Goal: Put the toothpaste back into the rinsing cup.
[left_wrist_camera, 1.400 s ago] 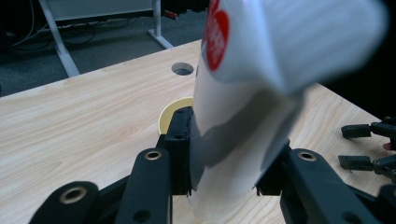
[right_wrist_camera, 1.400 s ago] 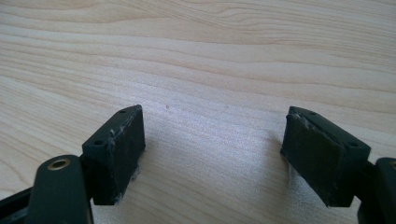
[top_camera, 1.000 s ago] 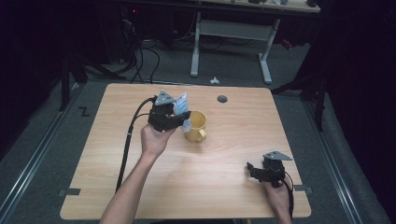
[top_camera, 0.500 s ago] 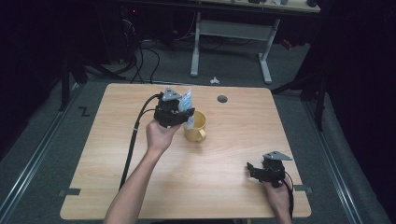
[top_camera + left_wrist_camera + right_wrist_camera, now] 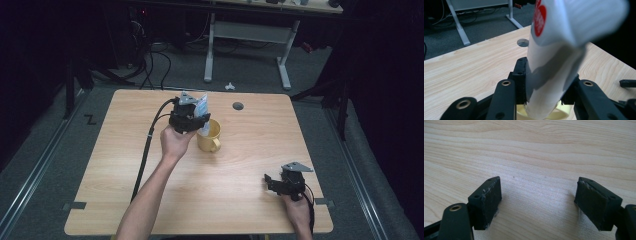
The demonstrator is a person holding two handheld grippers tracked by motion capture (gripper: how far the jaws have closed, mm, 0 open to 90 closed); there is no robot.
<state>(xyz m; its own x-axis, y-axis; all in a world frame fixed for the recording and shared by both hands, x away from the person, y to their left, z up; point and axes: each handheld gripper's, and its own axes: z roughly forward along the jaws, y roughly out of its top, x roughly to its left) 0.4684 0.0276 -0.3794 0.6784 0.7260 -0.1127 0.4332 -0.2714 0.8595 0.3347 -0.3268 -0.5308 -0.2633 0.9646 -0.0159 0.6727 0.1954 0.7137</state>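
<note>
Two bare forearms without sleeves enter from six o'clock. Each hand carries black tongs: the left tongs (image 5: 192, 119) and the right tongs (image 5: 276, 182), each topped by a grey three-cornered plate. A thick black cable trails from each toward six o'clock. Up close, the jaws are matte black blocks on linked arms with brass-ringed rivets and small screw holes.

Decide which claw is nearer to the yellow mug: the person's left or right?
Left. The left claw holds a white packet right above the yellow mug, its lower end at the rim. The right claw rests open near the table's front right corner, well away from it.
</note>
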